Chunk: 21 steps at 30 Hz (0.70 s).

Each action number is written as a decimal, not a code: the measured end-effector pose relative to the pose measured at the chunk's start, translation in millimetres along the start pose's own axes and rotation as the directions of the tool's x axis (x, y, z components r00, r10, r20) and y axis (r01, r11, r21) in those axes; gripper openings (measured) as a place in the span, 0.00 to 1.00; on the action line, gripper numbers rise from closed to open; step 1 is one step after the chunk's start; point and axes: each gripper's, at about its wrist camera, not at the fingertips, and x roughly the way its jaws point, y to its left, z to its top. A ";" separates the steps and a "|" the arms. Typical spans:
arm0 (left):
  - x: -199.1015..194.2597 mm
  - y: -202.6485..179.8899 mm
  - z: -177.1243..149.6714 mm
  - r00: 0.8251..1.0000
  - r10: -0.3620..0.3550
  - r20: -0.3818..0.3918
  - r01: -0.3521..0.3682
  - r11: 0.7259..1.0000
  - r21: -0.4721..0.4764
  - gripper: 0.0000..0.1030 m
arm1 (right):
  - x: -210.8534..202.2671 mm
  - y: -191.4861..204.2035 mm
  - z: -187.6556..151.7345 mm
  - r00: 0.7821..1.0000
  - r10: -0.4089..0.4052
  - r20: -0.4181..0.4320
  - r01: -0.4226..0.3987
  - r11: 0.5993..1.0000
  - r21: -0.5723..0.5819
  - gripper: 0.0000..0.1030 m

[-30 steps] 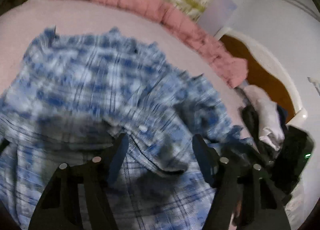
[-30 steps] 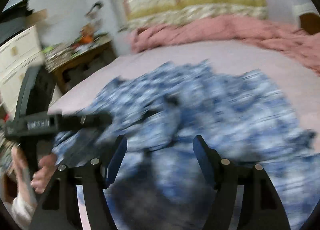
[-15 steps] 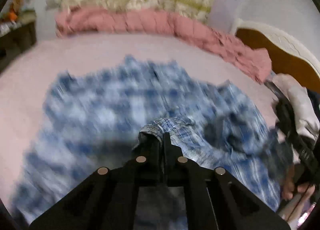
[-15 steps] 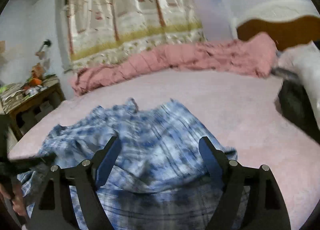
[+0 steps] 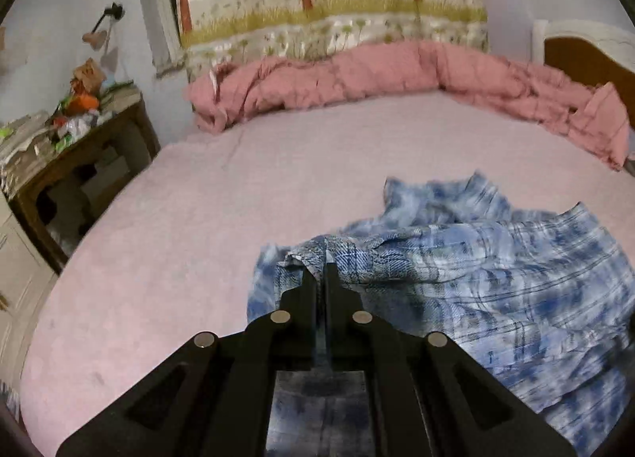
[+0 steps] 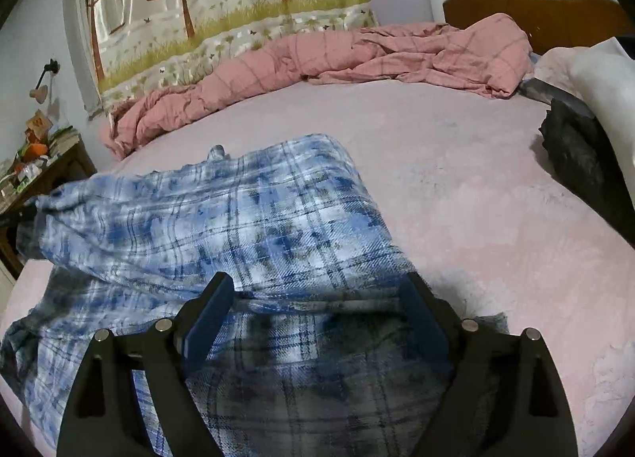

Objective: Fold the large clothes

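- The shirt (image 6: 254,226) lies rumpled on the near part of the bed (image 6: 456,187), one edge raised toward the left.
- The left gripper (image 5: 322,274) has its fingers pressed together, pinching a fold of shirt edge and holding it off the sheet.
- The right gripper (image 6: 317,298) has just been opening; its fingers are spread above the cloth, nothing pinched.
- To do this step well, the right gripper likely needs a hem or corner matching the left's hold, gripping one layer only, so the cloth can be pulled flat.
- Which part the left pinches, collar or placket, is hard to tell.
- The near hem is hidden under both grippers, and the left view blurs the cloth at right.
- A dark garment (image 6: 587,167) is cut off at far right.
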 end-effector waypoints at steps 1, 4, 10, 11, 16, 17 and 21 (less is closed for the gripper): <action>8.8 -0.7 -2.9 1.000 0.006 -0.031 -0.006 1.000 -0.008 0.02 | 0.2 0.5 -0.4 1.000 0.000 -0.003 0.000 1.000 0.001 0.85; 32.9 -2.2 -11.7 0.996 0.030 -0.084 -0.032 0.999 -0.028 0.03 | 2.9 0.7 0.1 1.000 0.006 -0.017 -0.006 1.000 0.004 0.87; 39.3 3.4 -31.1 1.000 -0.009 -0.027 0.008 0.998 -0.058 0.08 | 5.7 8.4 -1.4 0.999 0.018 -0.026 -0.019 0.999 -0.029 1.00; 34.3 4.9 -35.0 1.000 0.006 0.007 -0.005 0.998 -0.056 0.11 | 5.5 10.0 -1.8 1.000 0.013 -0.025 -0.014 0.999 -0.036 1.00; -0.6 15.5 -53.1 0.985 0.021 0.173 -0.003 0.995 -0.103 0.89 | -1.1 12.5 -2.5 1.000 0.023 0.001 -0.023 0.999 -0.038 1.00; -13.5 16.9 -57.9 0.974 0.018 0.226 0.006 0.995 -0.104 0.93 | -5.8 13.8 -2.7 0.999 0.028 0.023 -0.027 0.999 -0.039 1.00; -55.1 14.5 -71.7 0.938 -0.007 0.346 0.035 0.997 -0.073 1.00 | -38.6 17.4 -8.6 0.981 0.080 0.179 -0.071 0.996 -0.054 1.00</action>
